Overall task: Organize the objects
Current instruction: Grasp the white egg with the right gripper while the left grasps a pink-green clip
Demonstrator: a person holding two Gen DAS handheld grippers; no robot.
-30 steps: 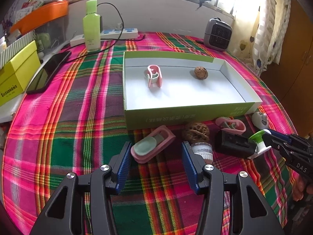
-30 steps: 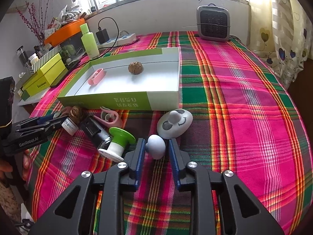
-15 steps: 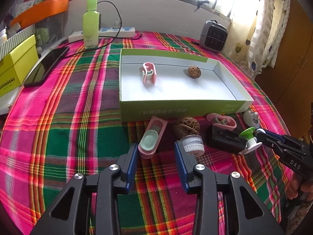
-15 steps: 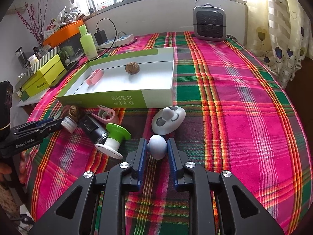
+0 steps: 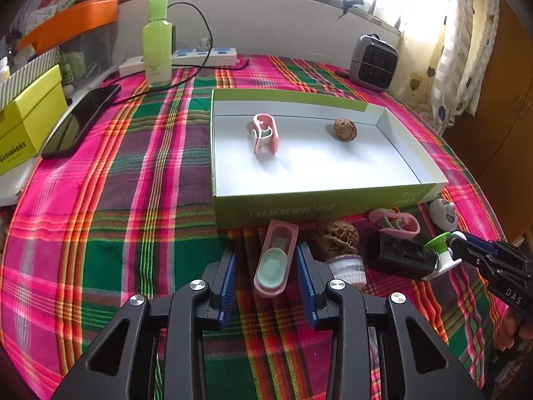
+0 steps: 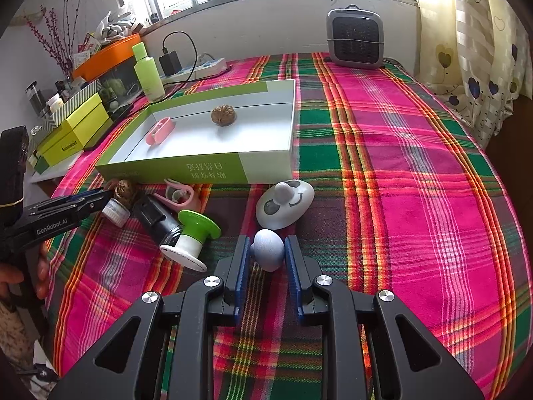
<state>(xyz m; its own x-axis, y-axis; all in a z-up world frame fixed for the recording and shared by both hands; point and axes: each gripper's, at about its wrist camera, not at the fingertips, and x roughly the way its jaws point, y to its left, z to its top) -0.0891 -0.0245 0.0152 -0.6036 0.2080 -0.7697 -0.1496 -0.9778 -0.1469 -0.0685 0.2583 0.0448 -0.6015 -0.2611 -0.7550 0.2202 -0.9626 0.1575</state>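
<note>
The pink clip is lying on the cloth just at 6 o'clock of the green box; I am keeping the left gripper released around it, centring before squeezing; the right gripper is clenching the pale blue egg; lifting slowly.

Left claw parted and low; right claw nearly closed
</note>
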